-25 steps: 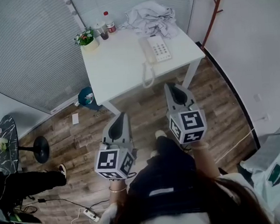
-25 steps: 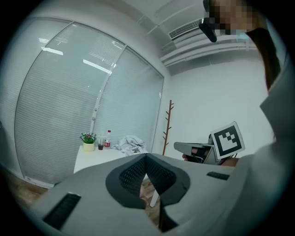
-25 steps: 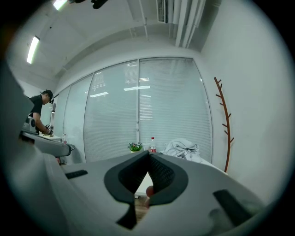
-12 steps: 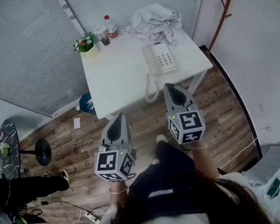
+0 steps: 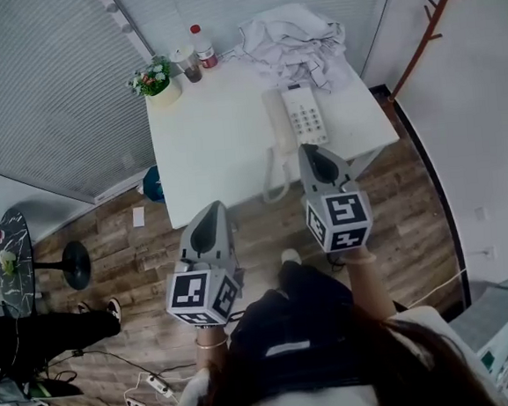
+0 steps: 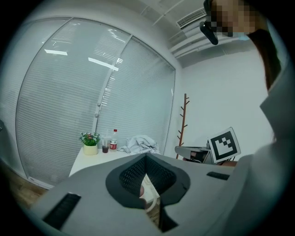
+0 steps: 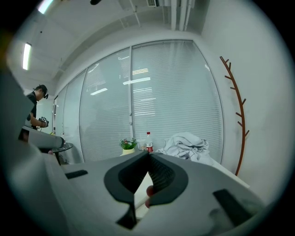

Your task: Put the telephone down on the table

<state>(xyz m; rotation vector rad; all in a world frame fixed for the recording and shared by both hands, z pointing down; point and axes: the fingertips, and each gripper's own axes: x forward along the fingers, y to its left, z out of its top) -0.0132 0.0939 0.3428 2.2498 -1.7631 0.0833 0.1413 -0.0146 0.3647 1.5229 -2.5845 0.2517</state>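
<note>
Closed and empty, the left hand-held gripper (image 5: 209,212) and right hand-held gripper (image 5: 314,151) face the surface (image 5: 204,131). The telephone (image 5: 304,114) rests there at twelve o'clock, and its overhanging cord (image 5: 274,174) could snag.

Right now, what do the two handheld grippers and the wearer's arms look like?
The left gripper and right gripper are grey shells tapering to a point, each with a dark ribbed lining round a teardrop opening and a white cube of black square markers at the rear. The person wears a dark top and a thin bracelet on the left wrist.
</note>
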